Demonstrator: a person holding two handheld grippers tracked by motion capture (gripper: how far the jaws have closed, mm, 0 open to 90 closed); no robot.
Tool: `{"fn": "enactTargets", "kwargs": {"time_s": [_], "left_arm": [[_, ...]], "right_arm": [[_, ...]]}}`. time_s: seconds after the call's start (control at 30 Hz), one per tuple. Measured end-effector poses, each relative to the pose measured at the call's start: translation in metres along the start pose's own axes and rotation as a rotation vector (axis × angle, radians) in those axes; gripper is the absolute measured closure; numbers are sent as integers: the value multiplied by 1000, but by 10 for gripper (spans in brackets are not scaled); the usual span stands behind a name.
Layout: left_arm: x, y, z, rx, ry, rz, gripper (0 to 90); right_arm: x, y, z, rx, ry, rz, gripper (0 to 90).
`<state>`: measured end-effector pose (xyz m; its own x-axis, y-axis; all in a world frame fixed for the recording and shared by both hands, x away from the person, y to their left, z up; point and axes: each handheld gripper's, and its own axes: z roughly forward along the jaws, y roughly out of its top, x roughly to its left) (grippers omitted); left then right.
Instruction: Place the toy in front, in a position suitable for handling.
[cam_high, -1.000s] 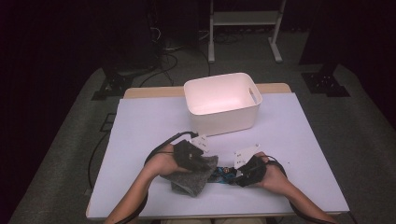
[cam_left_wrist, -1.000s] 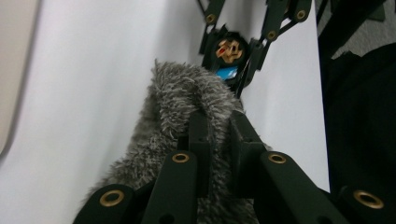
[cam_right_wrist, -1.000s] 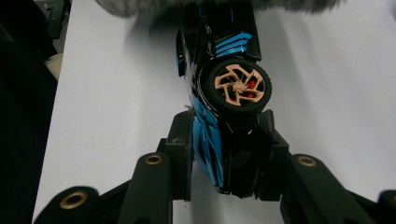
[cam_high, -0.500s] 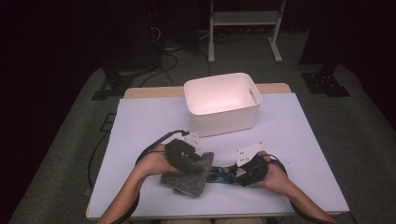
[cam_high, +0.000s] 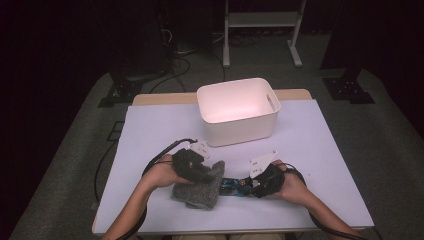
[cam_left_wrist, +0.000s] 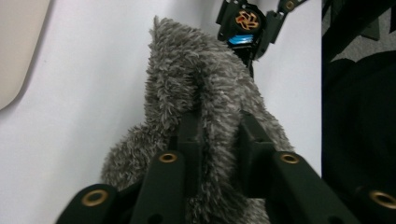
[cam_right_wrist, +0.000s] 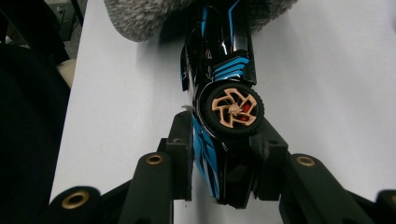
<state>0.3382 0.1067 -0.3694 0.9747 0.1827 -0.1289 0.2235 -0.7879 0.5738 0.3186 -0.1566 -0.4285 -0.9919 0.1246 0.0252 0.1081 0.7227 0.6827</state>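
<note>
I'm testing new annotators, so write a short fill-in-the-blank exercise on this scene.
1. The left gripper is shut on a fuzzy ____ cloth.
2. The right gripper is shut on a black and blue toy ____.
3. The white bin stands ____ the hands, toward the table's far edge.

Missing words: grey; car; beyond

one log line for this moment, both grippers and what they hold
left gripper: shut on grey furry cloth | right gripper: shut on toy car | white bin: behind, apart
</note>
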Motion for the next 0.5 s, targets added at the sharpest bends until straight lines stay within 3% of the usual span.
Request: {"fn": "enactTargets", "kwargs": {"time_s": [0.13,0.23,0.3,0.5], "left_arm": [[0,1,4,-3,-3,-6,780],[0,2,5,-2,-10,-10,780],[0,1,5,-7,-10,-13,781],[-3,-2,5,-27,-23,-18,788]], "right_arm": [[-5,0,-1,5,1,-7,641],[-5,-2,0,-13,10,15,630],[-6,-4,0,-17,14,44,515],[-6,-3,1,-46,62,110,349]]}}
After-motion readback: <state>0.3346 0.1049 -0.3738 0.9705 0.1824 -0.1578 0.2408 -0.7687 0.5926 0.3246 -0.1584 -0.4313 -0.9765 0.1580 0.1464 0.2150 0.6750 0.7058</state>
